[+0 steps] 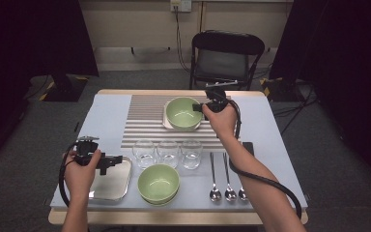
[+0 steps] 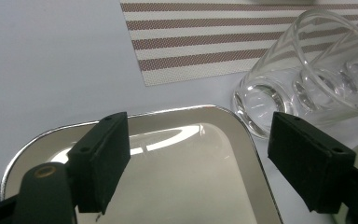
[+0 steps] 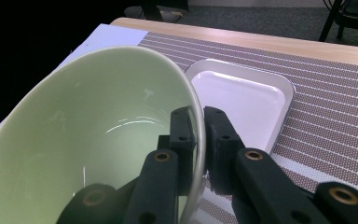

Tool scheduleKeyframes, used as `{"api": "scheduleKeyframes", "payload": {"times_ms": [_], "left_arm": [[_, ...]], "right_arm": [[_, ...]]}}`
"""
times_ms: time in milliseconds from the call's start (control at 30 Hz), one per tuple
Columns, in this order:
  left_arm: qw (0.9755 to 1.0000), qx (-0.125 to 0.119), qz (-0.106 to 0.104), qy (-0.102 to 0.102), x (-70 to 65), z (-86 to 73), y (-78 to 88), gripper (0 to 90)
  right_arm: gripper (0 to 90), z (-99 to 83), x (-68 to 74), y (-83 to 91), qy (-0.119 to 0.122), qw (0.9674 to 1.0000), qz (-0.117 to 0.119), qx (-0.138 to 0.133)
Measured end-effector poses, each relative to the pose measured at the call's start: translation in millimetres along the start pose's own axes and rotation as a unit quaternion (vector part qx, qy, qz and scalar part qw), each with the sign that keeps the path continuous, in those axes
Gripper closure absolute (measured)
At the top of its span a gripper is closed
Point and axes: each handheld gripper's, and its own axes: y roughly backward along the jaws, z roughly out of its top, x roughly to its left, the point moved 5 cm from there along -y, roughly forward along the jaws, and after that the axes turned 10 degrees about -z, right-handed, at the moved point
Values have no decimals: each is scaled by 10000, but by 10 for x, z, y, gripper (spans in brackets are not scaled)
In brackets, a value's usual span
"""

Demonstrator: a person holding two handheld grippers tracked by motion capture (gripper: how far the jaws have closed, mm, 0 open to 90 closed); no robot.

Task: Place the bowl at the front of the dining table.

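Right fingers [image 3: 200, 135]: closed on the rim of the green bowl [image 3: 88, 140], one finger inside the wall and one outside, the rim pinched between my pads.
Green bowl: tilted in my grip in the right gripper view; in the high view it sits over the white tray [image 1: 166, 122] at the far middle of the table, with my right gripper [image 1: 206, 108] at its right edge.
White tray: just beyond my right fingers, lying on the striped mat [image 3: 335, 93]; whether the bowl's base touches it I cannot tell.
Left fingers [image 2: 198, 161]: spread wide, nothing between them, hanging over the metal tray [image 2: 186, 186].
Metal tray: directly under my left fingers, at the near left corner of the table.
Left gripper [image 1: 101, 162]: at the near left in the high view, well apart from the held bowl.
Glasses [image 2: 303, 79]: three clear ones in a row, just past my left fingers to their right side, near the tray's corner.
Second green bowl [image 1: 158, 183]: on the near edge of the table, just beside the metal tray, between it and the spoons [image 1: 228, 186].
Spoons: three lying side by side at the near right.
Table [image 1: 106, 116]: covered in a pale sheet, the striped mat across its far half.
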Motion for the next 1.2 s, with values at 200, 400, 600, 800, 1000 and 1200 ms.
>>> {"api": "scheduleKeyframes", "payload": {"times_ms": [200, 400, 600, 800, 1000, 1200], "left_arm": [[10000, 5, -4, -7, -10, 2, 2, 210], [10000, -2, 22, -25, -3, 2, 1, 210], [10000, 10, 10, -1, 2, -1, 7, 210], [10000, 12, 12, -22, -1, -2, 2, 210], [10000, 3, 0, 25, 2, -7, 3, 211], [10000, 0, 10, 4, 6, -6, 8, 212]], "right_arm": [[827, 3, -30, -15, -34, 10000, -52, 4], [827, 20, -61, -29, -79, 9999, -88, 22], [827, 17, -94, -65, -102, 9999, -123, 28], [827, 17, -140, -98, -170, 9998, -133, 28], [827, 29, -172, -110, -205, 9996, -179, 7], [827, 34, -211, -126, -317, 9993, -216, 11]]}}
